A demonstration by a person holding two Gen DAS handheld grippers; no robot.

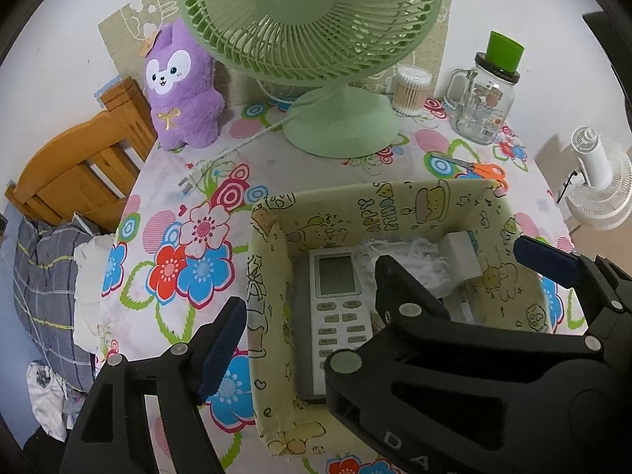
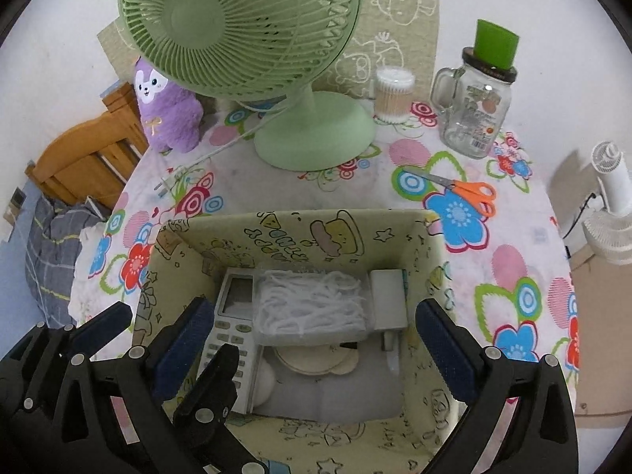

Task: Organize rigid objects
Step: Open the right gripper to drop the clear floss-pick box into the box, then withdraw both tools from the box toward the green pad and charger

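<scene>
While both tongs hang above the patterned storage box [image 2: 300,233], nothing is gripped: the left gripper [image 1: 379,280] and right gripper [image 2: 316,335] each stand wide apart and empty. Next, I judge, comes the orange-handled scissors [image 2: 462,191] (1 of the few loose rigid items): approach square, close across the handles, lift level. They lie on the tablecloth [image 2: 513,276] just beyond the box's far right corner, well ahead of both tongs, near the glass jar [image 2: 474,114].

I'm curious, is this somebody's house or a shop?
Most likely a home, perhaps a bedroom: a table with a flowery tablecloth, a purple plush toy, a wooden bed frame and a green fan.
</scene>
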